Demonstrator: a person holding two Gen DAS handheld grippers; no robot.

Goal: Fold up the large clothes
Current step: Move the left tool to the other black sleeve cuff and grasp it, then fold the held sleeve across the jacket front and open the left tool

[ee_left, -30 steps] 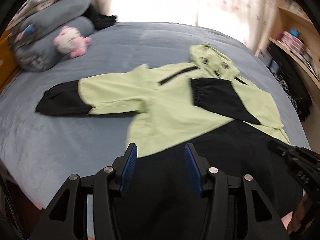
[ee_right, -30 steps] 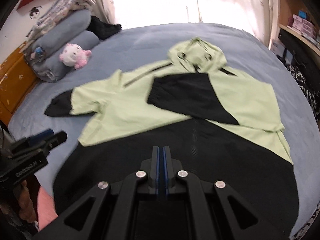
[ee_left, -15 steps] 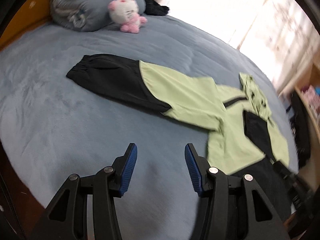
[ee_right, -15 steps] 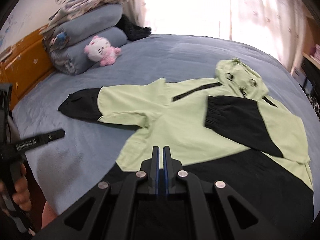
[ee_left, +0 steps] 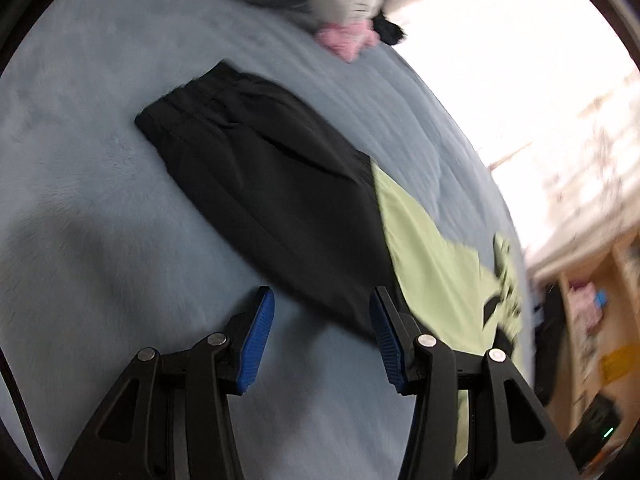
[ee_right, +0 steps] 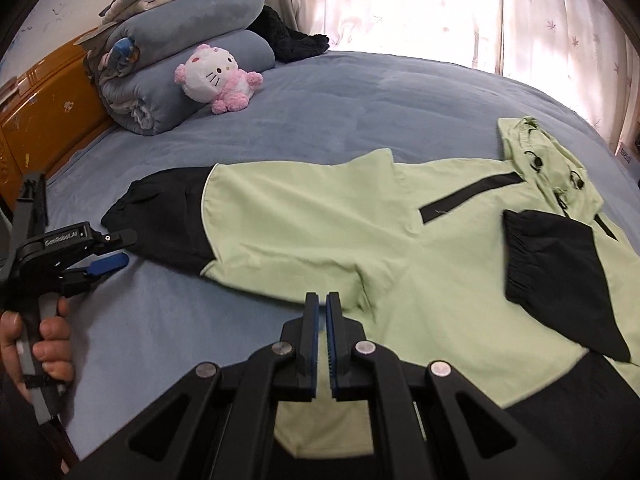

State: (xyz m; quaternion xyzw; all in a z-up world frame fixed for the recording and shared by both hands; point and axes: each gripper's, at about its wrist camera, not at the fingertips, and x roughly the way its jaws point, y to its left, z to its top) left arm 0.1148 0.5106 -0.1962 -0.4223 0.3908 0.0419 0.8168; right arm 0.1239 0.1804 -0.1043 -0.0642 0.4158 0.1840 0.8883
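A light green and black hooded jacket lies flat on the blue bed. Its right sleeve is folded across the chest, black cuff on top. Its left sleeve stretches out to the left, ending in a black cuff, which fills the left wrist view. My left gripper is open and empty, low over the bed just short of that sleeve; it also shows in the right wrist view. My right gripper is shut and empty, above the jacket's lower body.
A pink and white plush cat sits by rolled blue bedding at the head of the bed. An orange headboard lies left. Curtains hang behind. Shelves stand past the bed's far side.
My left gripper has swung left from the jacket's hem and dropped close to the outstretched sleeve's black cuff. My right gripper has also shifted left, staying shut.
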